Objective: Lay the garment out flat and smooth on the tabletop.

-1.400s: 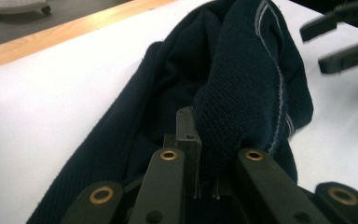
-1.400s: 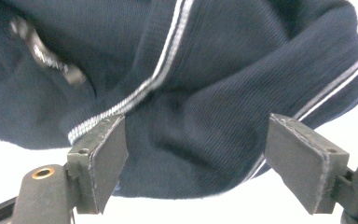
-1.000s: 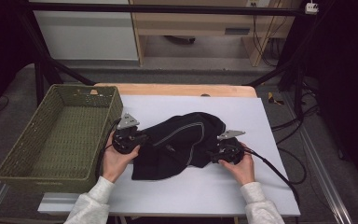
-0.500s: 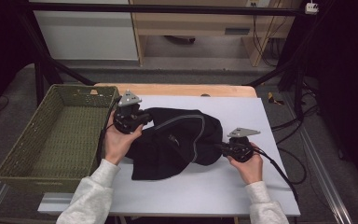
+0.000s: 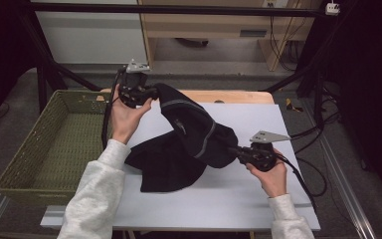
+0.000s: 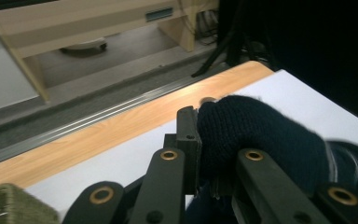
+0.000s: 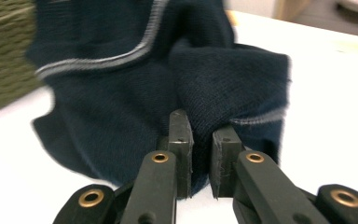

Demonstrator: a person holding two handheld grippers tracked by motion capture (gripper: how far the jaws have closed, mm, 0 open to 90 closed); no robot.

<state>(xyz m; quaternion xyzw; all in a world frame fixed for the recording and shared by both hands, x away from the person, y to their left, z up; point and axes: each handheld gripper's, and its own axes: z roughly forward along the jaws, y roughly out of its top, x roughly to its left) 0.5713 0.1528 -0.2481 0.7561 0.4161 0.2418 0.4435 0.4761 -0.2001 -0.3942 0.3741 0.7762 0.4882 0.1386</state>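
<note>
Two hand-held black grippers pinch the same dark navy knitted garment with thin grey stripes (image 5: pixel 191 142), which stretches diagonally across the middle of the high view. The left gripper (image 5: pixel 151 93), in the upper left of centre of that view, is raised above the far edge of the white table sheet (image 5: pixel 238 199), and its jaws are pressed onto one end of the garment so that the fabric hangs down from it toward the table. In the left gripper view the knit bulges out between and over the jaws at lower centre (image 6: pixel 256 135), with the pale wooden table edge (image 6: pixel 98 135) running across the middle of the frame behind. The right gripper (image 5: pixel 235 151), at right of centre in the high view, lies low near the sheet, and its jaws are closed on the other end of the garment; in the right gripper view a fold of the fabric sits pinched between the two black pads (image 7: pixel 182 135) at lower centre, with a narrow gap left between them. The lower part of the garment rests in a loose heap on the white sheet at centre of the high view. A green woven rectangular basket (image 5: pixel 40 149) stands at the left of that frame, beside the sheet, and the person's left forearm in a light grey sleeve (image 5: pixel 97 194) crosses its near right corner.
</note>
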